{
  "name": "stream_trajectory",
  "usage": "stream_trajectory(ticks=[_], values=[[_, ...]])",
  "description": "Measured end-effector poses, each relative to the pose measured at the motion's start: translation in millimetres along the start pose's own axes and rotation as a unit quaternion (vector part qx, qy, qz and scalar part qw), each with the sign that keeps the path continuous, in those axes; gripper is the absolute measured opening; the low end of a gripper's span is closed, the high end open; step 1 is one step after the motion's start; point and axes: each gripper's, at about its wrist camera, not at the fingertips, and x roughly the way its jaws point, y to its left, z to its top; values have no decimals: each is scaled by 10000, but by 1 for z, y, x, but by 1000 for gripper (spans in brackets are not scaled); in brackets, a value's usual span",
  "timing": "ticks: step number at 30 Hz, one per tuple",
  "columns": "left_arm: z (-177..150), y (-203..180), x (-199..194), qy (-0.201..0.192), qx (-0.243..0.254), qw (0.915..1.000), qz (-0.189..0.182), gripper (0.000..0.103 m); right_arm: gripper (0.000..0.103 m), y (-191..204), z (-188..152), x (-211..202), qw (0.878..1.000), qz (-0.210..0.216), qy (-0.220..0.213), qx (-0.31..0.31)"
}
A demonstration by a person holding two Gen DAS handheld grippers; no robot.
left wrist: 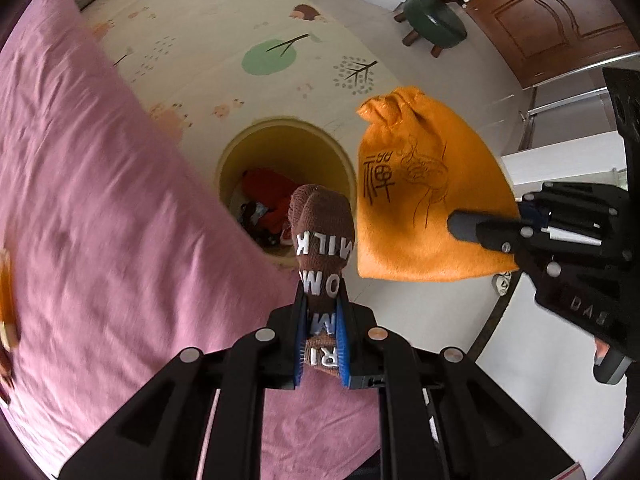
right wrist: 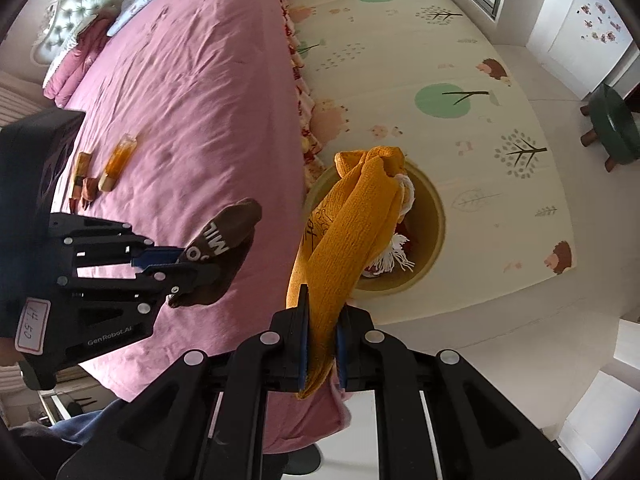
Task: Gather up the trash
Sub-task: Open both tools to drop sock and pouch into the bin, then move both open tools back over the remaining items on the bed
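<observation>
so, bed: wide mattress under a pink sheet, soft cotton look, creased all over; quilted pale headboard at the far end.
floor mat: smooth cream play mat, printed with green round trees, grey twig trees and small hedgehogs.
bin: round yellow bin with smooth plastic walls, standing on the floor just beside the bed edge; red and dark bits of cloth already lie in its bottom.
stool: small round stool with a dark green padded top and brown wooden legs, well apart from the bin, near a brown panelled door.
left gripper: left gripper, black arms with blue pads, pinched tight on a brown sock, held over the bed edge close to the bin.
right gripper: right gripper, same build, squeezed together on the orange pouch, which hangs above the bin.
orange pouch: felt-like orange pouch, flat and squarish, neck gathered by a drawstring, dark line drawing and a character on its face.
brown sock: ribbed knit brown sock, rounded toe upward in the left view, raised white letters along it.
small things on bed: a clear amber bottle-like piece and a few brownish blocks beside it, on the sheet.
</observation>
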Motion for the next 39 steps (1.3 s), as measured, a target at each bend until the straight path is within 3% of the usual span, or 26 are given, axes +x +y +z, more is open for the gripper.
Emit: stream_trajectory(ticks=[5, 6, 7, 8, 9, 15, 24, 39], values=[[21, -7, -1, -119, 32, 9998, -123, 13, 14, -13, 7, -5, 9999, -93, -34, 34], [23, -8, -2, -138, 29, 9998, -156, 23, 14, -15, 8, -7, 9999, -104, -65, 53], [27, -10, -3, -164, 47, 9997, -171, 34, 21, -17, 9, -10, 9999, -89, -103, 70], [30, -12, -4, -202, 87, 9997, -85, 61, 31, -20, 10, -12, 9998, -82, -127, 95], [33, -15, -6, -267, 135, 9996, -14, 68, 34, -21, 11, -14, 9998, -84, -161, 128], [34, -15, -13, -315, 242, 9990, 182, 69, 35, -25, 15, -22, 9994, -165, -250, 183], [11, -3, -28, -345, 123, 9991, 217, 70, 35, -5, 16, -27, 9996, -133, -240, 3], [-50, 52, -81, -891, -545, 9940, 320, 70, 35, 96, 32, -33, 9951, -16, -214, -968]])
